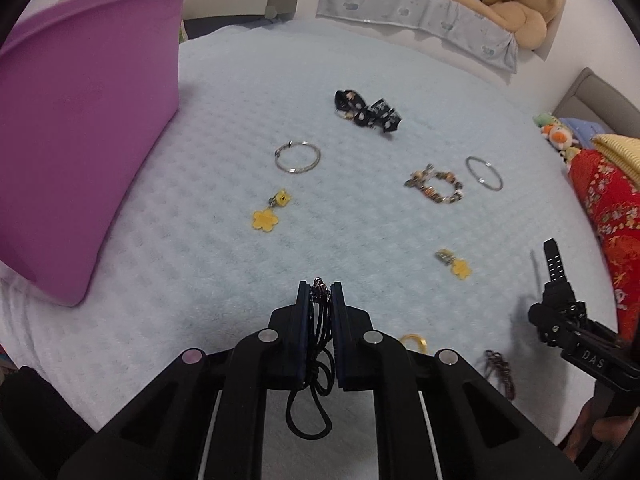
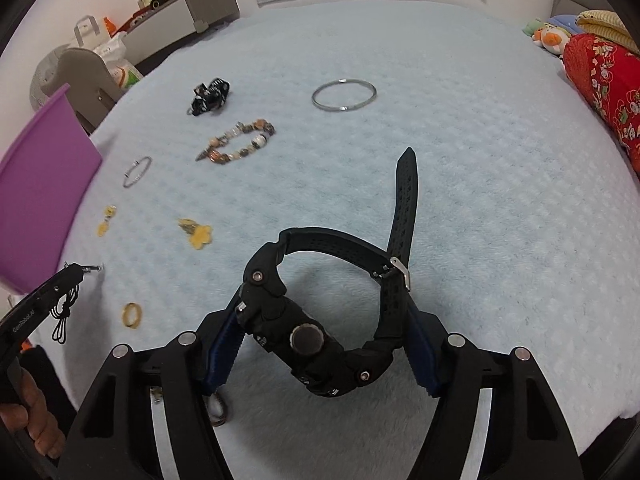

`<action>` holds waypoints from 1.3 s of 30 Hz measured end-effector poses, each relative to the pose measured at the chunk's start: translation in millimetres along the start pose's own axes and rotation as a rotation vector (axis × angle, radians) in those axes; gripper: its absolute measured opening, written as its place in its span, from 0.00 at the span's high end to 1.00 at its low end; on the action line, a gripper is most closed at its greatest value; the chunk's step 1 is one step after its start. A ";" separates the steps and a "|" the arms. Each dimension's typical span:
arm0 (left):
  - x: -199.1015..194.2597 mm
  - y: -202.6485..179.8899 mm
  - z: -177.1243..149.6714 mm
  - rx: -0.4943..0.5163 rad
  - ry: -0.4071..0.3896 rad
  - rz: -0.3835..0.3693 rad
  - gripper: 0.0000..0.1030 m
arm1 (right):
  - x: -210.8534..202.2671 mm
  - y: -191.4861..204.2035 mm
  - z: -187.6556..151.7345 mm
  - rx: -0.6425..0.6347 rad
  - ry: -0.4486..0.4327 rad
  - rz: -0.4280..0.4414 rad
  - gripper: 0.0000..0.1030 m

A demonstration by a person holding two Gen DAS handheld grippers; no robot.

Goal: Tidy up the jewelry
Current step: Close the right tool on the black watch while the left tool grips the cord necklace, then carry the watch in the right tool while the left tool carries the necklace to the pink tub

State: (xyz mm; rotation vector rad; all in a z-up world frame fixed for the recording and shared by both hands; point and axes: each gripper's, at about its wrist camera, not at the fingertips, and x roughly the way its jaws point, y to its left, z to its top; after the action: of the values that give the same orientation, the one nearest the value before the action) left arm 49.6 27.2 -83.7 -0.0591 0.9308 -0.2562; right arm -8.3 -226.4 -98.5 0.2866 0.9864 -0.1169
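My left gripper point(image 1: 320, 294) is shut on a black cord necklace point(image 1: 318, 364) with a small metal pendant at the fingertips; its loops hang down between the jaws. My right gripper point(image 2: 324, 320) is shut on a black wristwatch point(image 2: 316, 344), whose strap sticks up. That watch and gripper also show at the right of the left wrist view point(image 1: 556, 276). A purple bin point(image 1: 76, 140) stands at the left on the pale blue bed cover point(image 1: 360, 60). Loose on the cover lie two silver bangles point(image 1: 298, 157) point(image 1: 484, 173), a beaded bracelet point(image 1: 436, 186), yellow flower charms point(image 1: 268, 216) point(image 1: 454, 263), a gold ring point(image 1: 414, 342) and a black patterned hair tie point(image 1: 368, 112).
A red floral cushion point(image 1: 612, 216) and soft toys point(image 1: 558, 132) lie at the right edge. A teddy bear point(image 1: 520, 4) rests on a blue blanket at the back. A dark beaded piece point(image 1: 500, 372) lies near the front right. A grey bedside cabinet point(image 2: 188, 4) stands beyond the bed's left side.
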 end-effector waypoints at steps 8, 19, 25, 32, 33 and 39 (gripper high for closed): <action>-48.3 -1.5 23.6 -0.008 -0.048 -0.030 0.90 | -35.2 20.0 20.0 -0.032 -0.042 0.034 0.34; -120.2 11.5 74.7 -0.014 -0.172 -0.062 0.90 | -90.0 90.6 68.3 -0.145 -0.141 0.150 0.34; -156.7 43.9 106.8 -0.059 -0.236 -0.029 0.90 | -106.5 165.7 106.3 -0.239 -0.179 0.286 0.34; -187.7 105.3 142.9 -0.121 -0.305 0.085 0.90 | -108.3 267.9 144.8 -0.371 -0.190 0.442 0.34; -191.3 117.2 146.8 -0.135 -0.312 0.108 0.90 | -108.0 280.9 148.2 -0.384 -0.187 0.455 0.34; -196.9 177.6 156.6 -0.213 -0.319 0.205 0.90 | -92.4 357.0 160.4 -0.476 -0.149 0.530 0.34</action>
State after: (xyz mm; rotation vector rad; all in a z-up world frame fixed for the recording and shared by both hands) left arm 96.9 237.7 136.0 -0.1944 0.6368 0.0444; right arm 150.8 65.4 128.0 0.0906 0.7363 0.5657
